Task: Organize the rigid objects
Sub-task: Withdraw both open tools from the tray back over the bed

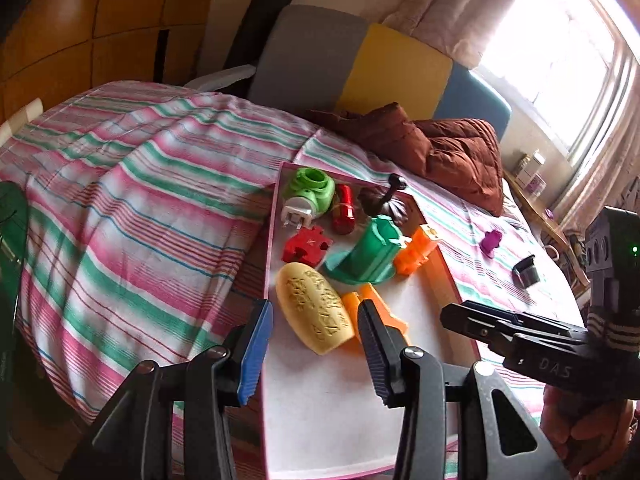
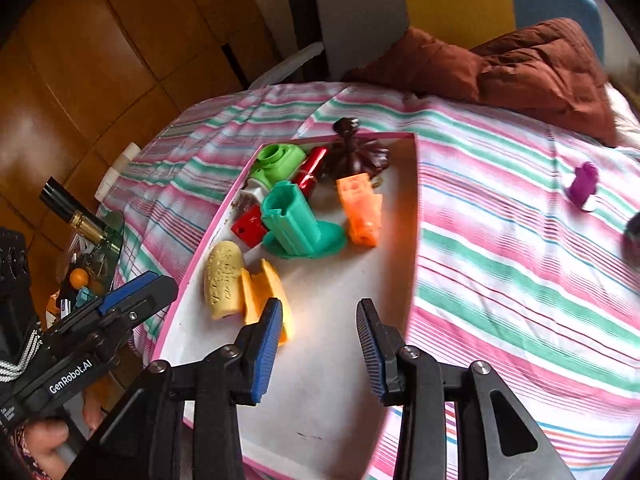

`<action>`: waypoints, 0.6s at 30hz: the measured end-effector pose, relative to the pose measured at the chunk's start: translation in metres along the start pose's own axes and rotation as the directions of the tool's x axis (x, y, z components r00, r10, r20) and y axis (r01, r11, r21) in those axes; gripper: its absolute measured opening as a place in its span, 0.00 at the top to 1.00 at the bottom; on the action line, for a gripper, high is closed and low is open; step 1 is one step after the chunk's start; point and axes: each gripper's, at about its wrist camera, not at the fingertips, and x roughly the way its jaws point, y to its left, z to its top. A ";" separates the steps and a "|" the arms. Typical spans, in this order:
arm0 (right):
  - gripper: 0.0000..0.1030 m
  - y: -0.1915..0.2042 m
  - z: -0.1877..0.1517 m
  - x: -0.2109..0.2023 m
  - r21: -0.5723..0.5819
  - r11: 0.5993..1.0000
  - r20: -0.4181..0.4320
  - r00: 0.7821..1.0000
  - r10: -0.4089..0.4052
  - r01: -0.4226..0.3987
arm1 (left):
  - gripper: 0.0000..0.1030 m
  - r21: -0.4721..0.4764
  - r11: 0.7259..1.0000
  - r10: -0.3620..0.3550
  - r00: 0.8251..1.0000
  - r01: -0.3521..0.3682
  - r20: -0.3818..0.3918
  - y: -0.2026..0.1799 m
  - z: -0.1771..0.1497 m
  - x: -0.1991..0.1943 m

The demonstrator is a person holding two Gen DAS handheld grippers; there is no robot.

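A pink-rimmed white tray (image 1: 320,400) (image 2: 320,380) lies on the striped cloth and holds several plastic pieces: a yellow oval (image 1: 314,312) (image 2: 224,284), an orange piece (image 1: 380,312) (image 2: 264,292), a teal hat shape (image 1: 370,254) (image 2: 298,224), an orange block (image 1: 416,256) (image 2: 362,208), a red puzzle piece (image 1: 306,246), a red cylinder (image 1: 344,210), a green plug (image 1: 310,192) (image 2: 276,164) and a brown figure (image 1: 386,204) (image 2: 352,152). A purple piece (image 1: 491,241) (image 2: 584,186) and a dark cup (image 1: 527,274) lie on the cloth outside the tray. My left gripper (image 1: 316,356) is open and empty over the tray's near end. My right gripper (image 2: 320,352) is open and empty beside it.
A brown quilted jacket (image 1: 460,156) (image 2: 520,68) lies at the far side of the bed. Grey, yellow and blue cushions (image 1: 400,68) stand behind it. A cluttered side table with a dark bottle (image 2: 76,216) is at the left. A window sill with jars (image 1: 532,172) is at the right.
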 end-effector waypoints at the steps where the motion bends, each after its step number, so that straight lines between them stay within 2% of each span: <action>1: 0.60 -0.004 -0.002 -0.004 0.007 1.000 0.007 1.000 -0.012 0.012 | 0.57 0.008 1.000 -0.007 1.000 0.006 0.005 -0.002 -0.001 -0.001; 8: 0.59 -0.038 -0.013 -0.019 0.035 0.992 -0.005 0.992 -0.125 0.125 | 0.57 0.078 0.995 -0.056 0.998 0.055 0.015 -0.023 -0.006 -0.006; 12: 0.59 -0.067 -0.023 -0.021 0.052 0.975 -0.049 0.976 -0.213 0.215 | 0.57 0.133 0.987 -0.091 0.996 0.088 0.015 -0.038 -0.012 -0.009; 18: 0.58 -0.112 -0.042 -0.029 0.067 0.951 -0.090 0.951 -0.294 0.301 | 0.57 0.206 0.968 -0.146 0.989 0.145 -0.009 -0.067 -0.019 -0.012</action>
